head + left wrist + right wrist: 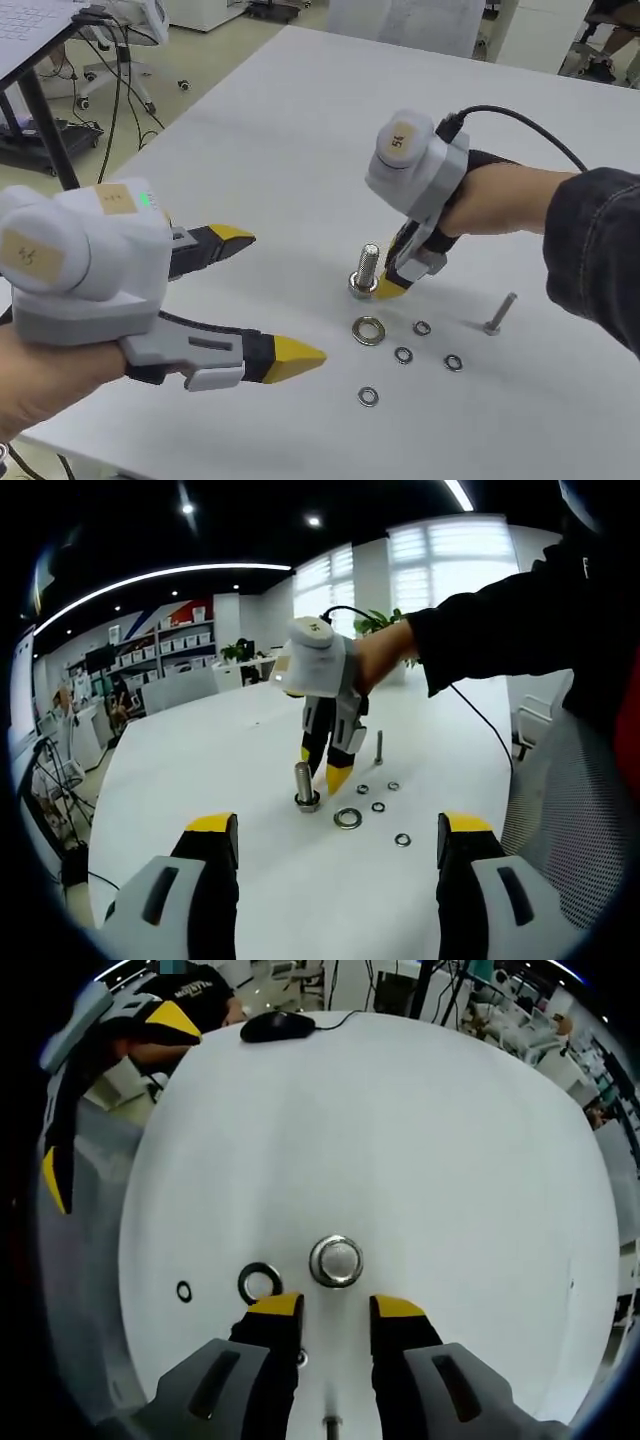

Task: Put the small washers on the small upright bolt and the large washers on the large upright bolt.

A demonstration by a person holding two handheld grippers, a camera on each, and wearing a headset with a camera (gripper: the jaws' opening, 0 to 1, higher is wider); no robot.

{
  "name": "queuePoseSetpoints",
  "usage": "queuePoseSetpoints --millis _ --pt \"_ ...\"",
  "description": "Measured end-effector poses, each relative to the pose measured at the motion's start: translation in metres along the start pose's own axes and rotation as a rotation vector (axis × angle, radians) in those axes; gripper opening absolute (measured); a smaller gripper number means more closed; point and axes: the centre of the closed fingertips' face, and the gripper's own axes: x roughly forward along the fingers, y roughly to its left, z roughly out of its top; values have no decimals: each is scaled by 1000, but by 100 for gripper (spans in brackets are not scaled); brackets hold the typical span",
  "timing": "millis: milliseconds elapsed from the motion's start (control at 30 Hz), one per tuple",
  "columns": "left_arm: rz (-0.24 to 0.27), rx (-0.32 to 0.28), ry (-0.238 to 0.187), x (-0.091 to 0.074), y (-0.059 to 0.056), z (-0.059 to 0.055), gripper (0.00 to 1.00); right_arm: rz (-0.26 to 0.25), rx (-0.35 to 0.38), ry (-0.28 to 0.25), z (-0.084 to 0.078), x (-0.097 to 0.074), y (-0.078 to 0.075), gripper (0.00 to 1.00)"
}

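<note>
The large bolt (367,268) stands upright mid-table; from above its round top (336,1260) shows just ahead of my right gripper (337,1307). That gripper (388,288) points down beside the bolt, open by a narrow gap and holding nothing. One large washer (369,330) lies flat in front of the bolt. Several small washers (404,355) are scattered nearby. The small bolt (498,314) stands to the right. My left gripper (270,296) hovers wide open and holding nothing at the near left, well short of the bolt (305,783).
The white table (300,140) stretches far beyond the parts. A black mouse (277,1026) lies near the table's edge. Off the table's left edge are a desk leg and cables (60,110).
</note>
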Motion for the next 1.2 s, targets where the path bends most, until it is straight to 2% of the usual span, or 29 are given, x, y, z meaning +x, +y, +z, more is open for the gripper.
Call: queuePoseSetpoints --millis 367,600,1200 --pt "-13 5 -1 1 -3 1 81 -11 20 -4 -14 -6 10 27" --pt "-21 10 -1 3 -5 2 81 4 32 0 -21 -4 19 28" --pt "-29 15 -5 1 -8 3 81 47 11 -5 -12 8 50 29"
